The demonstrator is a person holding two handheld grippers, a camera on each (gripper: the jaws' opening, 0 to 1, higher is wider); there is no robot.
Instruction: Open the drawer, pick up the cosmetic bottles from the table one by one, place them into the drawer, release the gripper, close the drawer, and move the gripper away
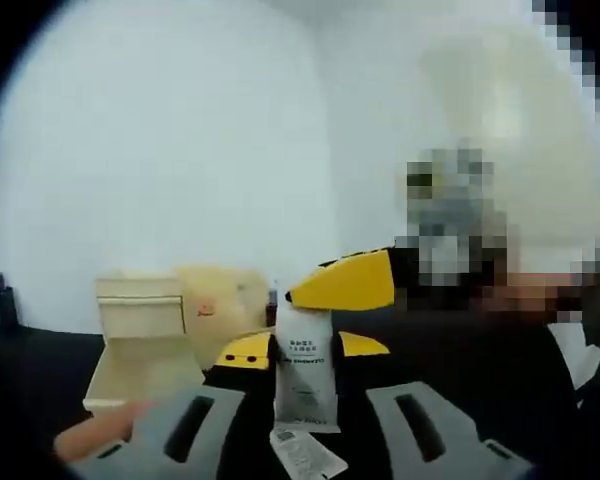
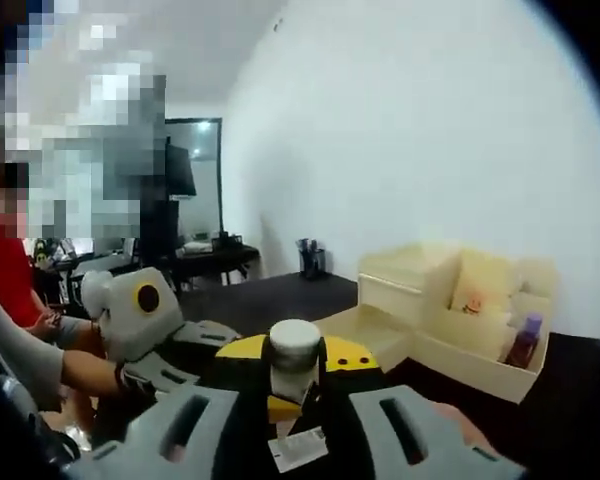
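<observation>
In the left gripper view a grey-white cosmetic tube [image 1: 302,385] with dark print stands upright between my left gripper's [image 1: 304,350] yellow-tipped jaws, which are shut on it. In the right gripper view a bottle with a white cap [image 2: 295,352] sits upright between my right gripper's [image 2: 296,385] yellow tips, held the same way. The cream drawer organiser [image 1: 145,300] [image 2: 450,290] stands on the dark table, and its low drawer [image 1: 140,372] [image 2: 365,328] is pulled out. The left gripper [image 2: 140,305] also appears at the left, held by a hand.
A purple bottle [image 2: 525,342] stands in the organiser's right compartment. A dark pen holder [image 2: 310,258] is by the white wall. A yellow part of the other gripper [image 1: 345,280] rises behind the tube. A person is close by, and a fingertip [image 1: 100,438] shows beside my jaw.
</observation>
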